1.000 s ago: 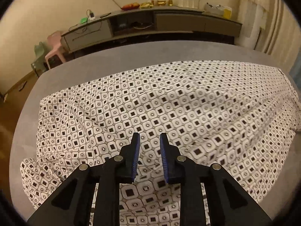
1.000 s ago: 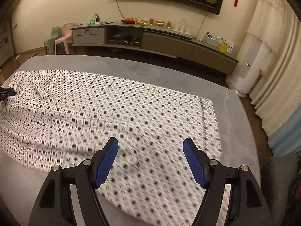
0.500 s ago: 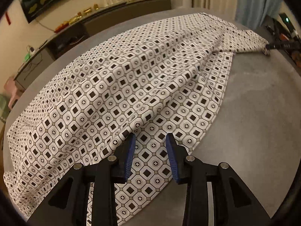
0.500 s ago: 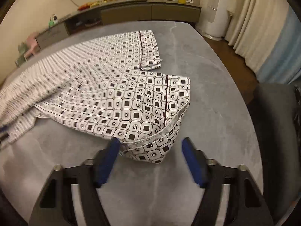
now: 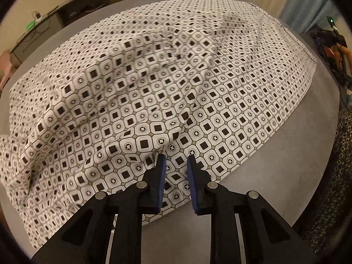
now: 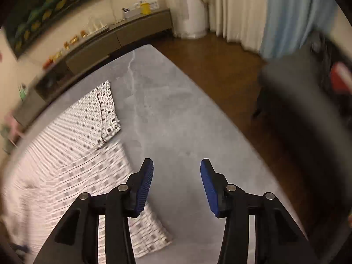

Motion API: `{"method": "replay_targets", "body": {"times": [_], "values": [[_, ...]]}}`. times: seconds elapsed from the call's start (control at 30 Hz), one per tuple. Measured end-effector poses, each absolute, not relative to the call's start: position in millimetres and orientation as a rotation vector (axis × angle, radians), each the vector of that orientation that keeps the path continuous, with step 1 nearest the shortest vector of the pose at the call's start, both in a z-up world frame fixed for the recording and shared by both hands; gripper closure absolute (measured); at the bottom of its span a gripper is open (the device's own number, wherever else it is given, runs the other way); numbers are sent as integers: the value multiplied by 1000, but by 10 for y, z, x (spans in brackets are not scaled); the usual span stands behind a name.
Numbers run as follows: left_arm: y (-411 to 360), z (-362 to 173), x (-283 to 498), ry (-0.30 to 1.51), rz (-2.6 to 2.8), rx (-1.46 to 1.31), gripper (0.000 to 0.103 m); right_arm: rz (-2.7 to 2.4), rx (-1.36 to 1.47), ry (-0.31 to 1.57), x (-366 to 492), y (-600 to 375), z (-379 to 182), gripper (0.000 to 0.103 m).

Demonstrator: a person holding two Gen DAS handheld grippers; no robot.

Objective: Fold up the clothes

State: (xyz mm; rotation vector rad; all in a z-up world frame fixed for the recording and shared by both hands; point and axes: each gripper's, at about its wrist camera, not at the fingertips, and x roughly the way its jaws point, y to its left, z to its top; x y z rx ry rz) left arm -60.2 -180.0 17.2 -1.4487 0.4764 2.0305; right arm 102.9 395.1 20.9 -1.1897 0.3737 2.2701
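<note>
A white garment (image 5: 154, 88) printed with black squares lies spread and rumpled over the grey table (image 5: 275, 187). My left gripper (image 5: 175, 165) hovers low over its near edge. The jaws stand a narrow gap apart, with cloth lying flat beneath them, and creases run toward the left fingertip (image 5: 161, 167). In the right wrist view the garment (image 6: 105, 110) is blurred by motion and lies to the left. My right gripper (image 6: 176, 167) stands wide open over the bare table (image 6: 176, 121) with nothing between its fingers.
A low dark cabinet (image 6: 99, 44) with small items on top runs along the far wall. Curtains (image 6: 242, 11) hang at the back right. A dark chair (image 6: 297, 110) stands off the table's right edge, above wooden floor. A textured seat (image 5: 330, 176) sits by the near right corner.
My right gripper has swung right, off the garment's folded hem and over bare table, still open. The left view has shifted along the near edge, its jaw gap is slightly narrower, and the cloth looks more rumpled.
</note>
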Motion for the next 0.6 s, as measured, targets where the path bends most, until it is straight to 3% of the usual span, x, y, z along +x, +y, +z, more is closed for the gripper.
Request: {"method": "replay_targets", "body": {"times": [0.1, 0.27, 0.37, 0.5, 0.6], "values": [[-2082, 369, -614, 381, 2093, -1411, 78, 2429, -1132, 125, 987, 3383, 408, 42], [-2654, 716, -813, 296, 2318, -1348, 64, 2637, -1487, -28, 654, 2386, 81, 42], [-3317, 749, -1090, 157, 2555, -1442, 63, 2630, -1596, -196, 625, 1965, -97, 42], [-4317, 551, -1221, -154, 2745, -1657, 64, 2584, -1687, -270, 538, 1940, -319, 42], [-4484, 341, -1229, -156, 2698, -1736, 64, 2543, -1777, -295, 662, 2029, -387, 42]]}}
